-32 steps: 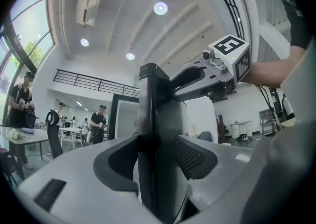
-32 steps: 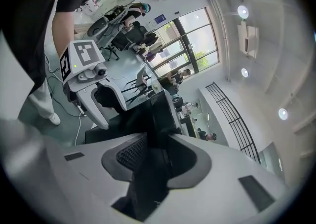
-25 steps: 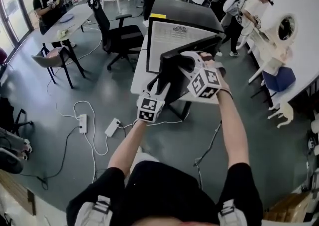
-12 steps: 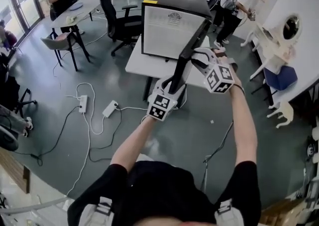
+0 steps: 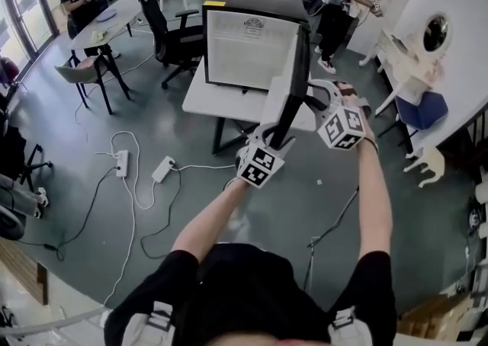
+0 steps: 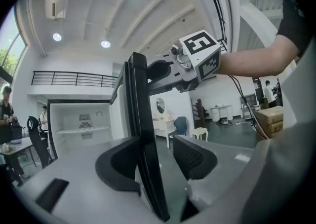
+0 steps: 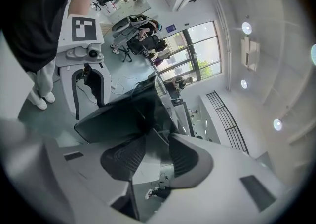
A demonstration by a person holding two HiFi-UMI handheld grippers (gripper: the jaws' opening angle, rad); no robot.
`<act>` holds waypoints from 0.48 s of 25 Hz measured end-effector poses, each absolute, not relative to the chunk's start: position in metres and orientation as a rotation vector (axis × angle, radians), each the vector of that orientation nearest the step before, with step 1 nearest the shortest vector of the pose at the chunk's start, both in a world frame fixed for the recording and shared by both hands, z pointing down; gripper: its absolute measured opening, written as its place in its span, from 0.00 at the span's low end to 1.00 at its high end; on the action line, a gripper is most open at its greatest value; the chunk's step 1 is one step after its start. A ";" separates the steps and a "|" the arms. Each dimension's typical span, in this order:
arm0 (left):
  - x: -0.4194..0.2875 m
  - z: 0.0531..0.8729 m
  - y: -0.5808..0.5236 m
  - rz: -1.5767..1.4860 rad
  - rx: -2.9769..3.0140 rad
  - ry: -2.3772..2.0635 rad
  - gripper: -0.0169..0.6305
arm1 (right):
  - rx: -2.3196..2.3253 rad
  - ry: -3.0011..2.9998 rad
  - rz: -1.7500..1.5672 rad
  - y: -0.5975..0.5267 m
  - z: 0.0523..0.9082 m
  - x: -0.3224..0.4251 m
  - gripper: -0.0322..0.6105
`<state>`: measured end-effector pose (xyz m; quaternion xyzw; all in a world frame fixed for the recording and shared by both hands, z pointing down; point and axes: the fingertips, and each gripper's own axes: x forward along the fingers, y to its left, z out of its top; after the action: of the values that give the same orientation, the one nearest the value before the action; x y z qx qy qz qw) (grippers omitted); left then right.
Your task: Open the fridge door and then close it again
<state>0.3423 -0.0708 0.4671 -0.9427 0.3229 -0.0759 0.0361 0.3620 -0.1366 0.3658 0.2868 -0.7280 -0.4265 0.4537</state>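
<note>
A small black fridge stands on a white table, its white inside showing. Its black door is swung wide and seen edge-on. My left gripper is at the door's lower edge; that edge runs between the jaws, against the left pad, with a gap to the right pad. My right gripper is at the door's upper edge; its jaws are opening, with the door just past the fingertips of the right gripper.
A black office chair stands left of the table. Power strips and cables lie on the grey floor. People stand at desks at the back. A white desk and a blue chair are at the right.
The door has swung wider, from slanting across the fridge front to edge-on, so the white inside shows. Both grippers moved with it, rightward in the head view.
</note>
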 end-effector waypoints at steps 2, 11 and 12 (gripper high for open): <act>0.343 0.466 -0.068 -0.244 -2.909 0.975 0.34 | 0.803 -1.824 -1.010 -0.135 0.363 0.369 0.24; 0.263 0.439 -0.047 0.063 -2.968 1.248 0.24 | 1.609 -2.400 -0.523 -0.063 0.361 0.391 0.09; 0.251 0.439 -0.045 0.084 -2.951 1.309 0.14 | 1.678 -2.439 -0.449 -0.055 0.371 0.394 0.07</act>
<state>0.2510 -0.0454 0.4394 -0.9129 0.4049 0.0259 -0.0438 0.3938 -0.0546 0.3706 0.5590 -0.8123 -0.1494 0.0737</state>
